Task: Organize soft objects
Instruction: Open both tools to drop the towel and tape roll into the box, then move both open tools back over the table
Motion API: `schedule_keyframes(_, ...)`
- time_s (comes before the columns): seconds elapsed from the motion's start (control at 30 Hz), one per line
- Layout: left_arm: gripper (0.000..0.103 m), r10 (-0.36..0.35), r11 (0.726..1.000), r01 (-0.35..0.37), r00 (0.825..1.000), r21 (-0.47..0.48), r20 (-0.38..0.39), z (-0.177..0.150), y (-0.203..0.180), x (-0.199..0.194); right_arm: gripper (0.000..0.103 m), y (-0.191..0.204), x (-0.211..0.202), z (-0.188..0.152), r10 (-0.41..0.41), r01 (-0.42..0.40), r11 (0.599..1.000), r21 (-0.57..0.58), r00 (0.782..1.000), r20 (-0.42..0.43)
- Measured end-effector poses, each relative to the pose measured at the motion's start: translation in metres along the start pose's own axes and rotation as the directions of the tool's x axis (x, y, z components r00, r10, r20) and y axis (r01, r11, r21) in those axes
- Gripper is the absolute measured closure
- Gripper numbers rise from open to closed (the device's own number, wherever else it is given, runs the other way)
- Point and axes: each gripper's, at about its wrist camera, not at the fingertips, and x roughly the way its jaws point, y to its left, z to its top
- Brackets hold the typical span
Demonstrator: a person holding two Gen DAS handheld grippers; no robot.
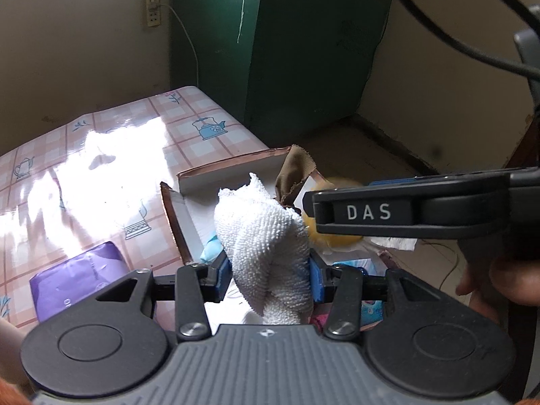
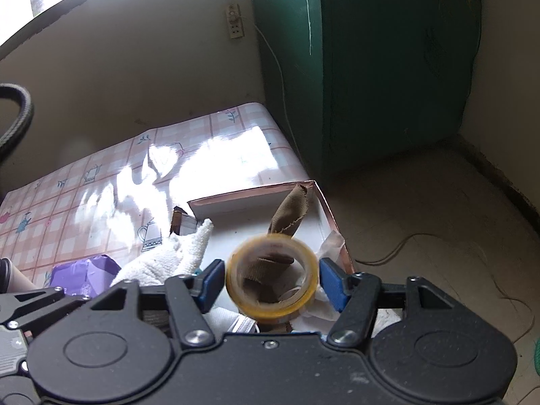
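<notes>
Hanging limp over the box [image 1: 233, 168], a soft, light towel [image 1: 266, 246] is pinched mid-fold by the left hand-held gripper [image 1: 270, 276]. The right hand-held gripper [image 2: 271, 283] is spread around a stiff tape roll [image 2: 271, 278], seemingly untouched.

We see a table covered in glossy pink-checked oilcloth with teapot prints [image 1: 162, 125]. On it lie a shallow white cardboard box with copper-brown edges [image 1: 233, 167] and a purple plastic packet [image 1: 77, 276].

Beige walls [image 2: 135, 77], green cabinet [image 1: 303, 44] in corner — sunlit checked tablecloth [image 1: 111, 148] (teapot print).
</notes>
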Motion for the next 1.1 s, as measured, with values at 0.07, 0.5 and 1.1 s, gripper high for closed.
schedule_keyframes(0.07,0.054,-0.013,1.0,0.013,1.0,-0.005,-0.003,0.0,0.0,0.003,0.026,-0.001,-0.003,0.0,-0.003,0.003,1.0,-0.002,1.0,0.012)
schedule_keyframes(0.5,0.018,0.004,1.0,-0.003,0.996,-0.016,0.085,0.004,-0.005,-0.02,0.025,0.001,-0.035,-0.003,-0.012,0.011,1.0,0.005,0.996,0.084)
schedule_keyframes(1.1,0.015,0.247,0.96,-0.235,0.967,-0.15,0.067,-0.009,0.051,-0.089,0.024,0.062,-0.066,-0.014,0.045,-0.04,0.997,-0.059,0.995,0.094)
